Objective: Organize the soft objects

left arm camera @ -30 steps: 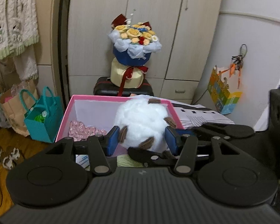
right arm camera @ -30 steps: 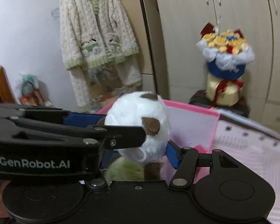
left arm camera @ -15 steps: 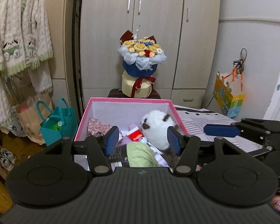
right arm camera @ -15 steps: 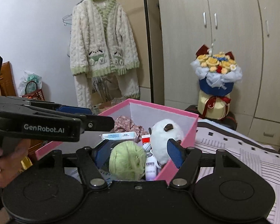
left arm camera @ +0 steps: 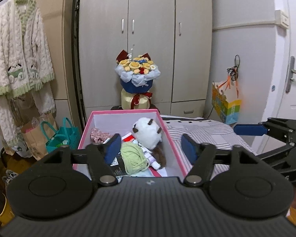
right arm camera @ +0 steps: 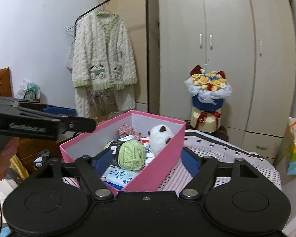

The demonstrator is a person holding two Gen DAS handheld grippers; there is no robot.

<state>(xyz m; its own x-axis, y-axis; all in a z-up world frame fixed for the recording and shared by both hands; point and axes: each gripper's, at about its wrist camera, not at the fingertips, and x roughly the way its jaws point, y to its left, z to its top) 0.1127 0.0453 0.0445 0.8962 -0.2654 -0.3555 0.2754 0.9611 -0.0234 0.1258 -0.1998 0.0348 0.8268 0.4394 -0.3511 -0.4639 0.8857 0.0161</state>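
Inside pink box [left arm camera: 171, 138]: plush toy [left arm camera: 147, 131], yarn [left arm camera: 132, 158]

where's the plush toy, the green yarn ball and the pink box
plush toy [left arm camera: 148, 133], left wrist view, white body
green yarn ball [right arm camera: 131, 155], right wrist view, middle of ball
pink box [right arm camera: 159, 169], right wrist view, outer side wall

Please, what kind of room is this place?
Most likely a bedroom at home: a tall wardrobe along the wall, a knitted cardigan hanging on a clothes rail, and a pink box resting on striped bedding.
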